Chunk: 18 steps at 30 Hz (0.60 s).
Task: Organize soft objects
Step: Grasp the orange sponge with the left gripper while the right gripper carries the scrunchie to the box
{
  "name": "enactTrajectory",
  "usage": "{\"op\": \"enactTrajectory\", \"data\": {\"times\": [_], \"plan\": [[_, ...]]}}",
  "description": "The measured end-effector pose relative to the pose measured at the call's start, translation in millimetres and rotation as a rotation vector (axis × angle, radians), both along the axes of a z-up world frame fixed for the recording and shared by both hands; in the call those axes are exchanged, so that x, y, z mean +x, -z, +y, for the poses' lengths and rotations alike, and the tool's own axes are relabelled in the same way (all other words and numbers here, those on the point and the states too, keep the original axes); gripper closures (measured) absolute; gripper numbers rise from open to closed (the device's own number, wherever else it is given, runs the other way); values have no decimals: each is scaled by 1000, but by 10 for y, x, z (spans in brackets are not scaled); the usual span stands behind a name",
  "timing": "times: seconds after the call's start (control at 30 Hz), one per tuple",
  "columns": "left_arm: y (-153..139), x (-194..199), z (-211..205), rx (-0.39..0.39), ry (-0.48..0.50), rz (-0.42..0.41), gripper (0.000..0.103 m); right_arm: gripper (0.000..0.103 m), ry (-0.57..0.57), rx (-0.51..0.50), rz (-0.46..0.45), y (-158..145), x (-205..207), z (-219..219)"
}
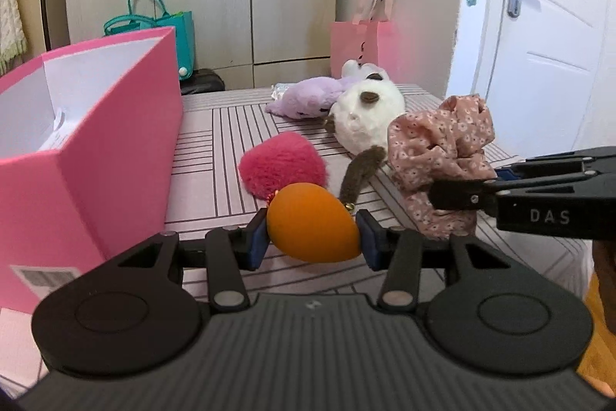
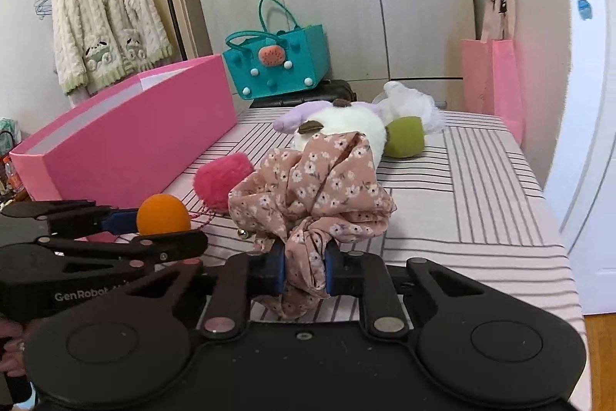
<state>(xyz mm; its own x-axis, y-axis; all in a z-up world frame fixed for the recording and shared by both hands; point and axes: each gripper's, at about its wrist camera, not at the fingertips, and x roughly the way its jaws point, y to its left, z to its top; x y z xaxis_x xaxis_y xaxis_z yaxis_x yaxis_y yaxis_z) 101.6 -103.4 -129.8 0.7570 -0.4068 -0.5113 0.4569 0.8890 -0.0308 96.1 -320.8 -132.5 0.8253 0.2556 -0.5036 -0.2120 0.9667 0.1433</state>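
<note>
The left gripper (image 1: 313, 237) has its jaws squeezing the squishy orange sponge (image 1: 312, 223) at its fat middle. The right gripper (image 2: 305, 270) pinches the floppy flowery cloth (image 2: 313, 195) above the bed (image 2: 481, 203).

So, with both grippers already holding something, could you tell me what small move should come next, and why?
Probably swing the left gripper leftward over the open pink box and release there. It is shut on the orange sponge, held clear of the striped bed cover, and the box stands just to its left. The right gripper, shut on the floral scrunchie, could follow.
</note>
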Motion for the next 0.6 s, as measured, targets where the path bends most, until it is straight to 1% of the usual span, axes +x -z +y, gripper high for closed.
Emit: {"op": "enactTrajectory", "data": {"times": [0.13, 0.37, 0.53, 0.6], "plan": [[-38, -80, 46, -16, 39, 36, 57, 82, 7, -23, 15, -56, -129, 5], [-137, -203, 170, -43, 98, 97, 57, 82, -25, -11, 101, -111, -279, 42], [-134, -339, 280, 7, 102, 121, 57, 81, -50, -1, 164, -136, -393, 146], [-133, -387, 352, 16, 104, 138, 57, 81, -71, 17, 183, -157, -450, 190]]}}
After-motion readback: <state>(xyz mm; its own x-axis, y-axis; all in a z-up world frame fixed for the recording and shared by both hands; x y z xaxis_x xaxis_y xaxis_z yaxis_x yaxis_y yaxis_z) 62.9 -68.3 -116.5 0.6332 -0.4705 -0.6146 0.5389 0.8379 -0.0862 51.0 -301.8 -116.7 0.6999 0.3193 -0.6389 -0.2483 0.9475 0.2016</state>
